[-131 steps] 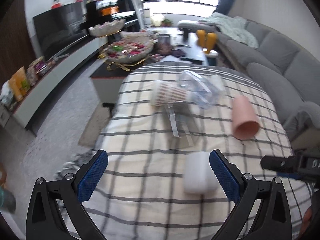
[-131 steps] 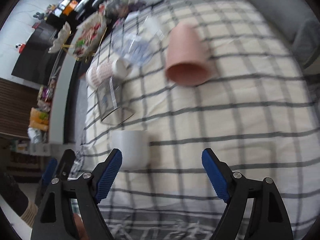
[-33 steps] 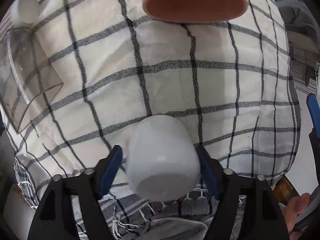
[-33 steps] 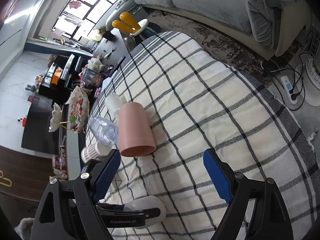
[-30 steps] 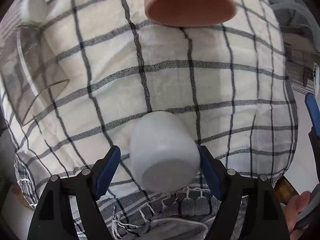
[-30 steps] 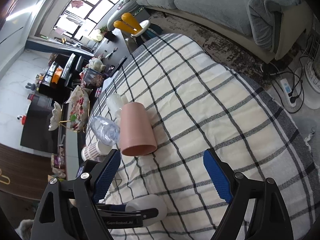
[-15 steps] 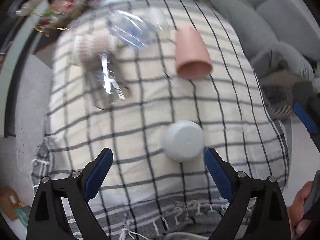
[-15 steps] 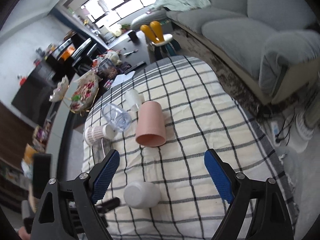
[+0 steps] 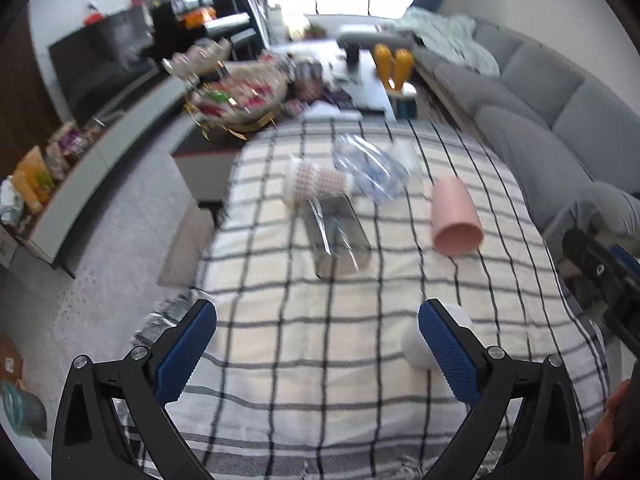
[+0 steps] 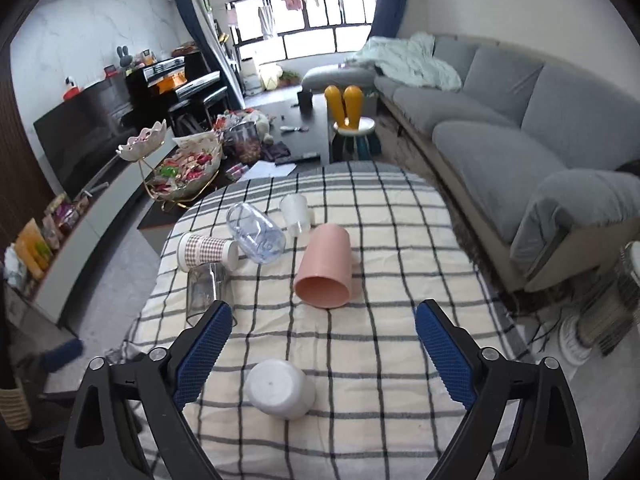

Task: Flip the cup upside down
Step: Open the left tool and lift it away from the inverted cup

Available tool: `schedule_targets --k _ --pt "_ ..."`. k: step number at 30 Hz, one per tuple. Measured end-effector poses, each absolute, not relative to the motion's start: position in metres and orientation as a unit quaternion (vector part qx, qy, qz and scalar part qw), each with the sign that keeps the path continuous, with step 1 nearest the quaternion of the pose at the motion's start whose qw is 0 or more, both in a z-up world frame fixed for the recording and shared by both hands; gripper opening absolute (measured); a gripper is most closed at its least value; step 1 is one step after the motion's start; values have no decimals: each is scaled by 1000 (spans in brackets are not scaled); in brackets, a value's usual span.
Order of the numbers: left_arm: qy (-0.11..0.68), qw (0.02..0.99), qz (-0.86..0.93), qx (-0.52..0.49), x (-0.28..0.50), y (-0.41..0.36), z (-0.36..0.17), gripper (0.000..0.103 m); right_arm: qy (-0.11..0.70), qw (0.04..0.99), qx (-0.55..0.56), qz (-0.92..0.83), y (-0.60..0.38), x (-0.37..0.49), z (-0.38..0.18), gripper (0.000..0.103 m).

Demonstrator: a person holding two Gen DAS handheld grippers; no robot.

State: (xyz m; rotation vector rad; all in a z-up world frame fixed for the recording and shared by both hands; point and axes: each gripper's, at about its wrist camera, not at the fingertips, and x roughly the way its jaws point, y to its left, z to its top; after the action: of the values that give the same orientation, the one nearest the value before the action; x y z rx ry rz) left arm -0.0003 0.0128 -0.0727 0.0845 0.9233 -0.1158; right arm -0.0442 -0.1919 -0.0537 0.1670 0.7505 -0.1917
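Observation:
A white cup (image 10: 279, 390) stands upside down, base up, on the checked tablecloth (image 10: 400, 360) near the front edge. In the left wrist view the white cup (image 9: 416, 344) shows partly behind my right finger. My left gripper (image 9: 316, 344) is open and empty, pulled back above the table's front. My right gripper (image 10: 323, 344) is open and empty, above and behind the white cup. A pink cup (image 10: 325, 267) lies on its side mid-table, mouth toward me; it also shows in the left wrist view (image 9: 455, 218).
A patterned paper cup (image 10: 206, 251), a clear plastic cup (image 10: 256, 234), a small translucent cup (image 10: 295, 210) and a clear glass (image 10: 206, 292) lie at the table's left and back. A grey sofa (image 10: 520, 132) runs along the right. A snack-laden coffee table (image 10: 188, 172) stands behind.
My left gripper let go of the white cup, which now stands base up, and drew back and tilted up. My right gripper's view rose and levelled out.

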Motion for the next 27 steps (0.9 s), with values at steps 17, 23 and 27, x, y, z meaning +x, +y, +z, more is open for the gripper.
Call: schedule_targets --k 17,23,27 --pt "391 920 -25 30 -27 28 -69 103 346 929 42 -127 -178 -68 -57 97" --pt "379 924 -22 38 -29 27 -67 103 337 932 40 -128 -177 -71 -54 98" --pt "374 926 -21 40 -29 26 -65 103 333 933 40 -128 -178 -72 -52 98"
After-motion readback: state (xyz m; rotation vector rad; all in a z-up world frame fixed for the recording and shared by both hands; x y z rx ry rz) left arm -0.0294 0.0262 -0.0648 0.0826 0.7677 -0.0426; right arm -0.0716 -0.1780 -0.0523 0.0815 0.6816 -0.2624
